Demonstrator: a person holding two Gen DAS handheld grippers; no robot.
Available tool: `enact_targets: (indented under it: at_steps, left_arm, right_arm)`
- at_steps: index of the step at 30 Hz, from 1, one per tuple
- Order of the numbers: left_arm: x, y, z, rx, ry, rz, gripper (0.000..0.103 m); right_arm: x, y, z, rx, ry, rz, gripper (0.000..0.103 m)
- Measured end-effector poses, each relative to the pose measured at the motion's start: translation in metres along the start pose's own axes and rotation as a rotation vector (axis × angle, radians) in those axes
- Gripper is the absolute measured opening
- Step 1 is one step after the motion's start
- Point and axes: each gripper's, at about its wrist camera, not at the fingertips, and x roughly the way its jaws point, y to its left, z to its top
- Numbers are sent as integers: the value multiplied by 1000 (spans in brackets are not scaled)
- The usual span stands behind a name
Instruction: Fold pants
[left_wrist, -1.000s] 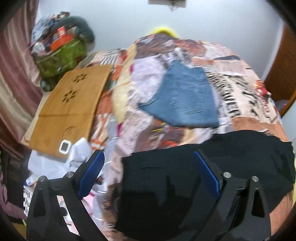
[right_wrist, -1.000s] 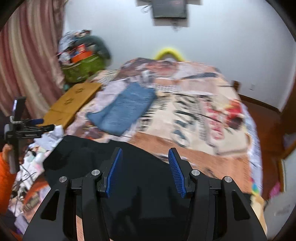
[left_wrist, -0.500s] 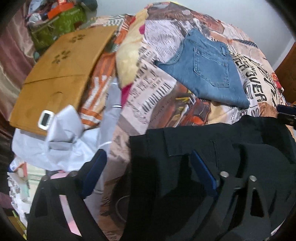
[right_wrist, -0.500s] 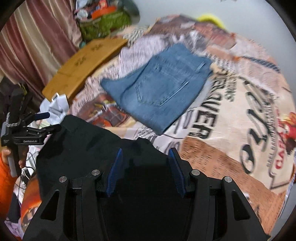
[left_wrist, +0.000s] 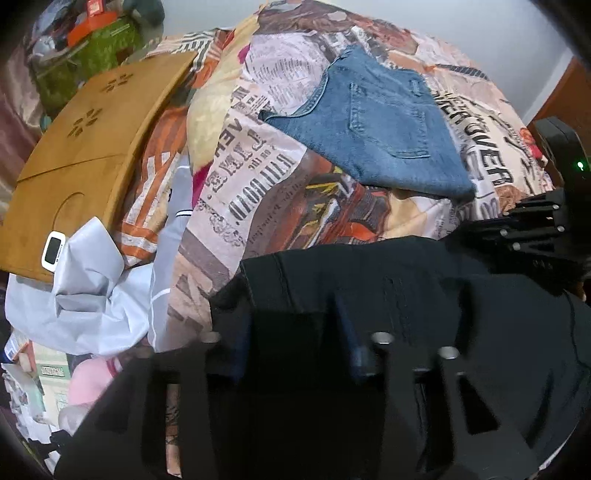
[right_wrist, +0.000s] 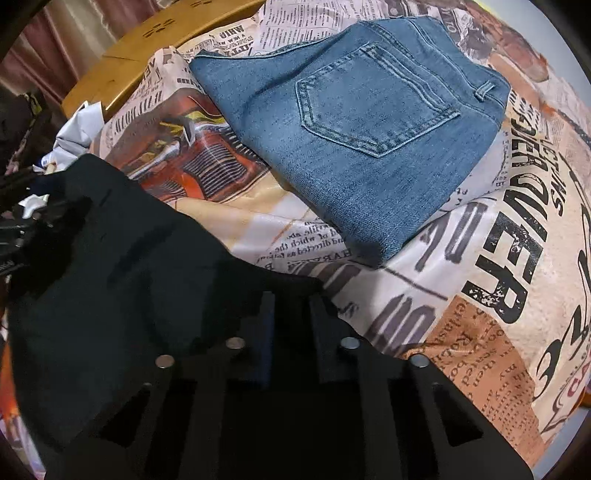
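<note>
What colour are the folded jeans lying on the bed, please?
Blue denim jeans; the right wrist view shows them best.

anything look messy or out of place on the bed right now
Mostly the left edge: crumpled white fabric is bunched against the wooden board, a small white device at its edge. The folded jeans lie neat; the black pants are still unfolded.

The black pants (left_wrist: 424, 295) lie spread flat at the near edge of a bed covered in newspaper print, their waistband corner turned toward the left. The cloth is dark and matte, with 1 stitched seam visible. Beyond them, apart, folded blue jeans (right_wrist: 365, 122) rest pocket-side up.
</note>
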Motion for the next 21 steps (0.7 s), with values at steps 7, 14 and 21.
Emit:
enact_targets:
  at_steps: [7, 14, 21]
  left_arm:
    - [-13, -1, 4, 54, -57, 146, 16]
    - [-4, 16, 23, 44, -69, 255, 16]
    - [-20, 25, 27, -16, -69, 203, 46]
  right_arm:
    - [-35, 11, -5, -34, -177, -67, 3]
    - [-53, 19, 20, -46, -275, -129, 3]
    - [-57, 12, 21, -1, -238, -144, 15]
